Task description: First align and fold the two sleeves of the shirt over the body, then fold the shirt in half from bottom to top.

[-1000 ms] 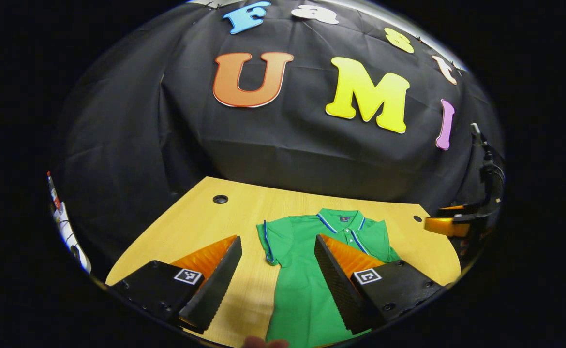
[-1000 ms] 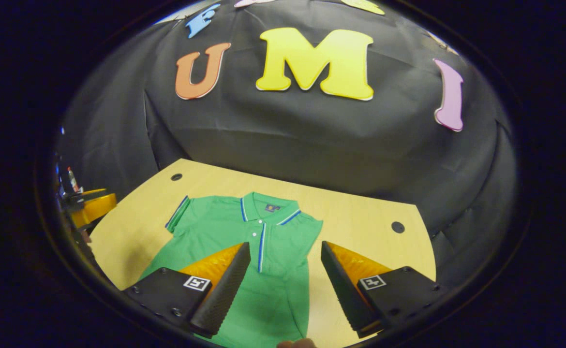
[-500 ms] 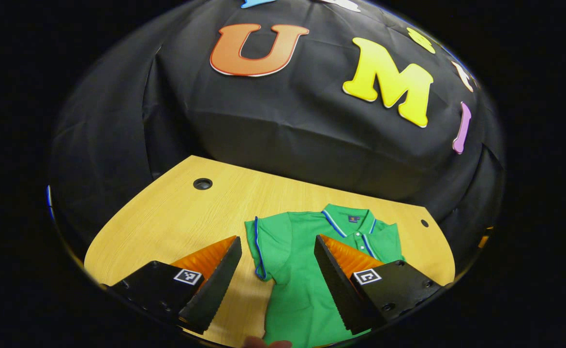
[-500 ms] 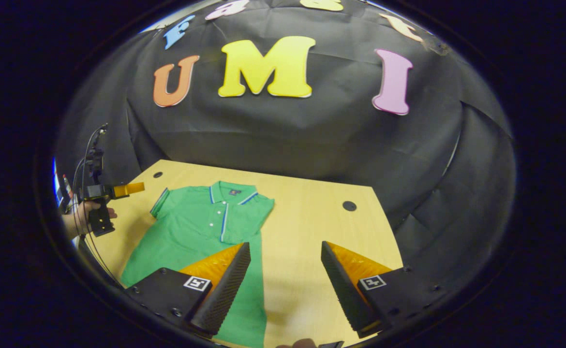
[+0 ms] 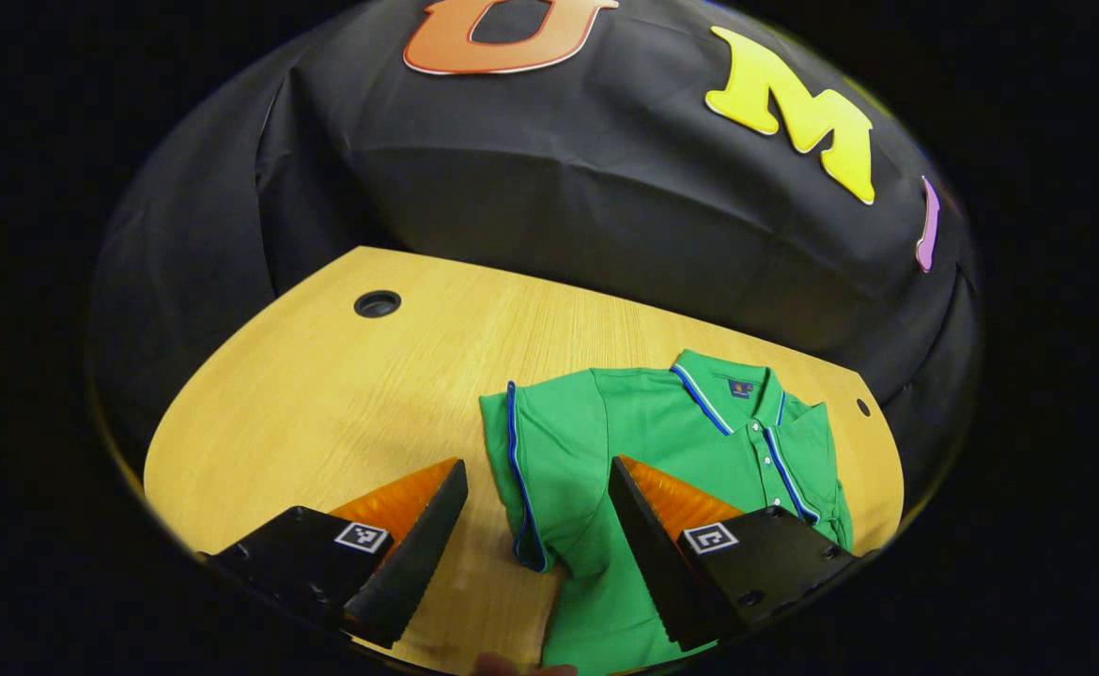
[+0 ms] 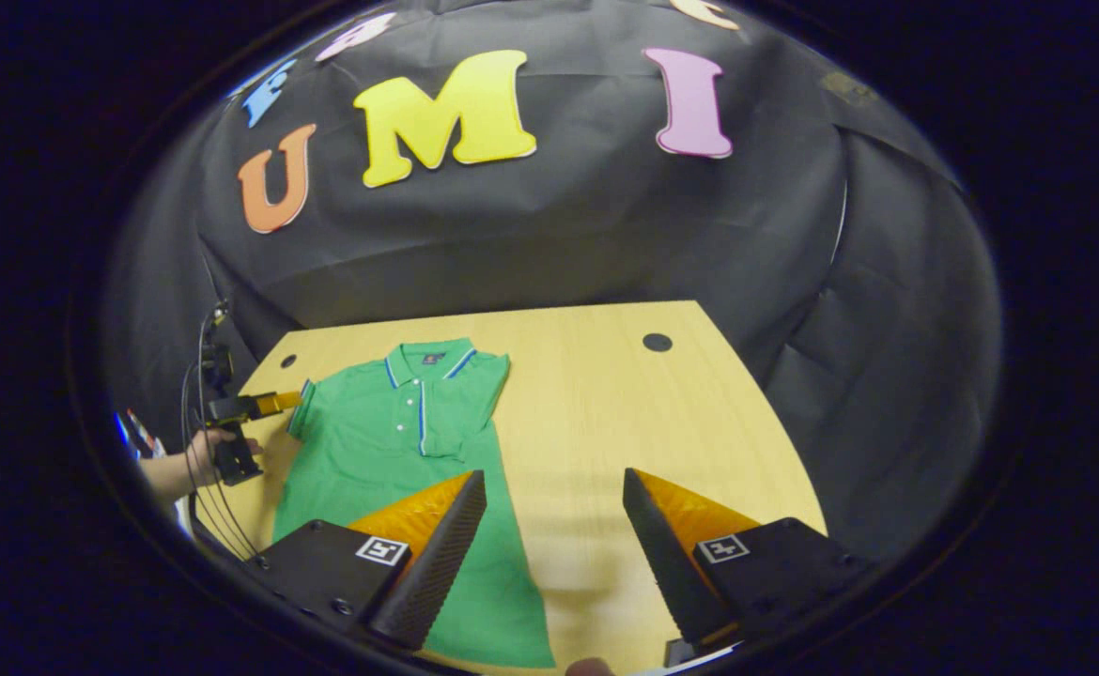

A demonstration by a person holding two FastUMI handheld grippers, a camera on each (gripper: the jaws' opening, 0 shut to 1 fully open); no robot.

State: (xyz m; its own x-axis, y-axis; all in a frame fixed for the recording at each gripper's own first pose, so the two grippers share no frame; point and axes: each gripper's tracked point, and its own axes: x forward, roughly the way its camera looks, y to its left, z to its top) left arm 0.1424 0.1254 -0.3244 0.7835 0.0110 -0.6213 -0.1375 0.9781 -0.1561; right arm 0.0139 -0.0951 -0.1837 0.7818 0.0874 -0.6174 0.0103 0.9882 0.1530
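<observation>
Left gripper view: left gripper (image 5: pixel 535 535) spread wide, straddling unfolded sleeve (image 5: pixel 523 469) of shirt (image 5: pixel 662 441) lying on table (image 5: pixel 343 404); right gripper (image 6: pixel 554 540) released at 4 o'clock of shirt; sleeve step, next calls for pinching cuff and folding toward 3 o'clock.

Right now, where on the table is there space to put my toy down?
There is bare table between the shirt and the hole near the far edge. There is more bare wood between the shirt's spread sleeve and the other hole. It is crowded by that sleeve, where the left gripper hangs open.
</observation>
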